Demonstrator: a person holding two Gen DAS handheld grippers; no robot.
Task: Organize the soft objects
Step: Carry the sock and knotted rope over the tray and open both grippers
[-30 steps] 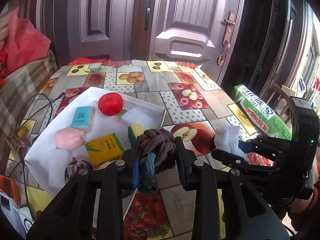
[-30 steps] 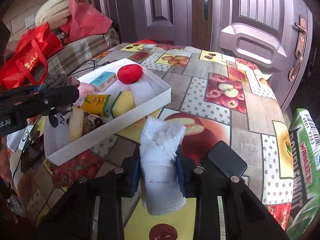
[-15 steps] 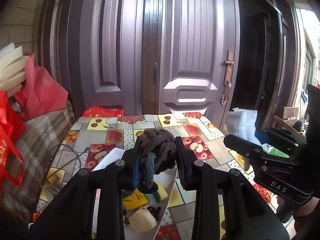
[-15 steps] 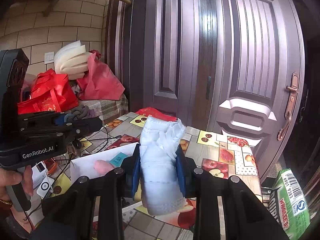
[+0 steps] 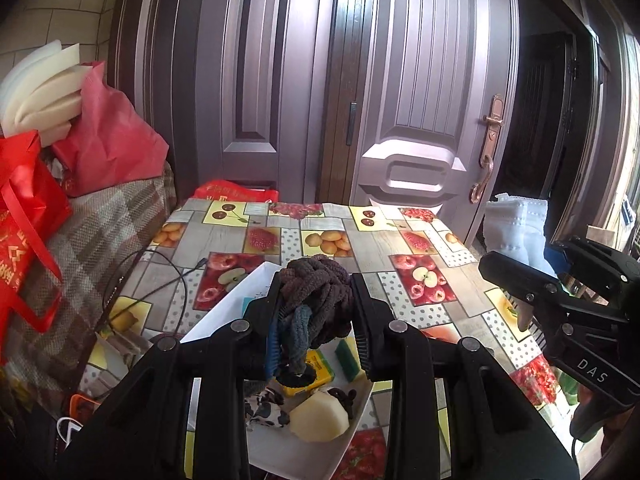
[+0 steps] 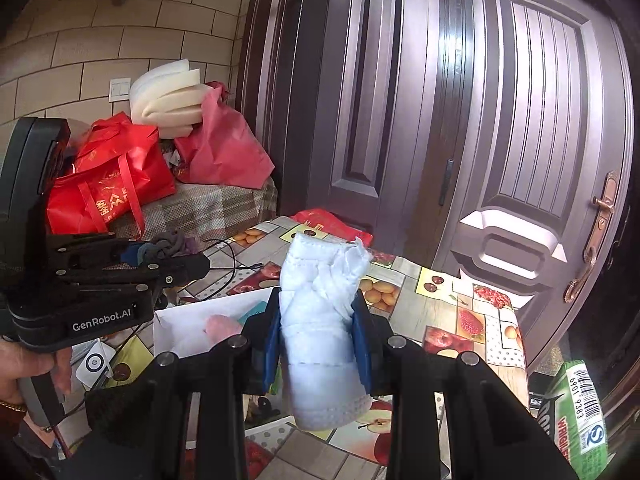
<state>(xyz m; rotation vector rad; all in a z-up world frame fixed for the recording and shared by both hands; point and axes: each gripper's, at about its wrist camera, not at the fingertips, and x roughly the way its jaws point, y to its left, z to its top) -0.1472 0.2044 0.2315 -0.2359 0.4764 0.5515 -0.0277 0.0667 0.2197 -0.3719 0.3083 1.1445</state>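
My left gripper [image 5: 316, 312] is shut on a knotted bundle of dark brown and grey hair ties [image 5: 316, 296], held up above the white tray [image 5: 224, 308]. The same bundle [image 6: 164, 248] shows in the right wrist view, at the left. My right gripper [image 6: 316, 328] is shut on a folded white cloth [image 6: 320, 328], also lifted above the fruit-patterned table [image 6: 460, 312]. From the left wrist view that cloth [image 5: 516, 232] sticks up at the far right. In the tray lie a yellow packet [image 5: 316, 372], a green sponge [image 5: 346, 354] and a pale foam lump [image 5: 320, 420].
Red bags [image 5: 24, 216] and white foam sheets [image 5: 36, 96] are piled on a checked seat at the left. A closed door [image 5: 420, 100] stands behind the table. A black cable [image 5: 160, 272] runs over the table's left side. A green packet [image 6: 576, 420] lies at the right edge.
Both grippers rose from near the table, each still holding its item. The views tilted up from the tabletop and tray to the door. The grips are unchanged.
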